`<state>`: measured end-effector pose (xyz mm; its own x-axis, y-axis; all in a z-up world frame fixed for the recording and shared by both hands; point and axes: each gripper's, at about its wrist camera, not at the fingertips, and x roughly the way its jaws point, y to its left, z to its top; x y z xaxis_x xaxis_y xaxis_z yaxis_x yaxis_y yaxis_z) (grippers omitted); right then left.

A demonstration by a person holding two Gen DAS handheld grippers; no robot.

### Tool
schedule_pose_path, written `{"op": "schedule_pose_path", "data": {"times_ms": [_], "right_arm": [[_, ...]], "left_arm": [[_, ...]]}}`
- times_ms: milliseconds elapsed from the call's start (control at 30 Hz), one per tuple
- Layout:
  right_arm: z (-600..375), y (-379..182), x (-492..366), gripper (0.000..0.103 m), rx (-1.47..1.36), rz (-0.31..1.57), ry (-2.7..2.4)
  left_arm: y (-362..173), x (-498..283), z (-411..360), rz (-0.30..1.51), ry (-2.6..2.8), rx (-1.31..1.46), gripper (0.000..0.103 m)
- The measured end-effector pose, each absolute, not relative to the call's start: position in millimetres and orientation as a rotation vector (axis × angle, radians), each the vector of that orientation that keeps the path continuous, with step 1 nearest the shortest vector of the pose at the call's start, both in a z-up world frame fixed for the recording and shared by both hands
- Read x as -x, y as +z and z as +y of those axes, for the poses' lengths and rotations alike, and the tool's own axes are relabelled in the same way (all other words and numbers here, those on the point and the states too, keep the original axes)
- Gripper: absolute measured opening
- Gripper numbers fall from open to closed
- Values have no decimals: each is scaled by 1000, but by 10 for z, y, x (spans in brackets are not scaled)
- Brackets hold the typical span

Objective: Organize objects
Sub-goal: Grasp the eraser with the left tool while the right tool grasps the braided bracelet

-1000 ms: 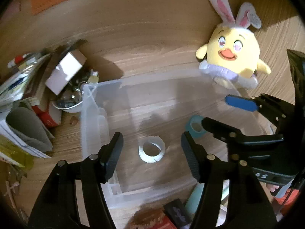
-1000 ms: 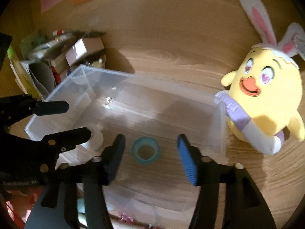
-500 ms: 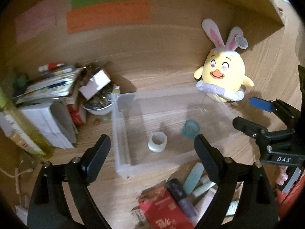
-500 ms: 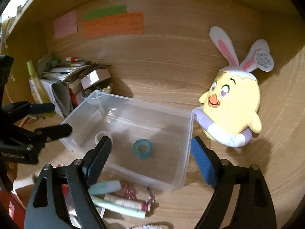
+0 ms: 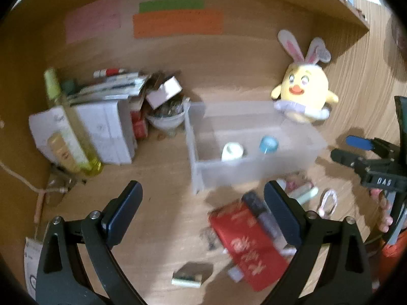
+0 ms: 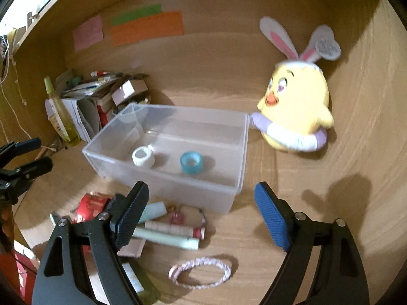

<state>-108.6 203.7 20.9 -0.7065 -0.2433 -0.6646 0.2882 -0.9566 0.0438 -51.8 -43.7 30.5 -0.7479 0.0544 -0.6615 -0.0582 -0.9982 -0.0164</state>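
Gaping wide, empty: left hand-held gripper (image 5: pixel 202 204), right hand-held gripper (image 6: pixel 201 207) | clear plastic bin (image 6: pixel 162 178) | round tape rolls (image 6: pixel 190 162)

Wood-grain surface (image 6: pixel 292 198) with a wooden back wall (image 6: pixel 216 58) and side panels, warm dim light. Pink note (image 6: pixel 88 33), green strip (image 6: pixel 137 14) and orange strip (image 6: pixel 147 28) stuck on back wall, toward upper left. Shelf edge (image 5: pixel 351 12) overhead at upper right in left view. Bright daylight at top-left corner.

Clear glossy plastic bin (image 6: pixel 236 157); matt wood desk (image 6: pixel 292 228); fuzzy cloth chick (image 6: pixel 297 106).
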Motion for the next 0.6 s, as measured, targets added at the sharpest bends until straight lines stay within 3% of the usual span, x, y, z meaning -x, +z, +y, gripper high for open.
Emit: {"op": "schedule_pose_path", "data": {"times_ms": [400, 600], "right_arm": [[2318, -414, 1005, 83, -1281, -76, -2598], [2309, -558, 959, 83, -1337, -63, -2546]], "left_arm": [[-270, 189, -677, -103, 2871, 1267, 97], [-417, 47, -743, -157, 2863, 1298, 97]]}}
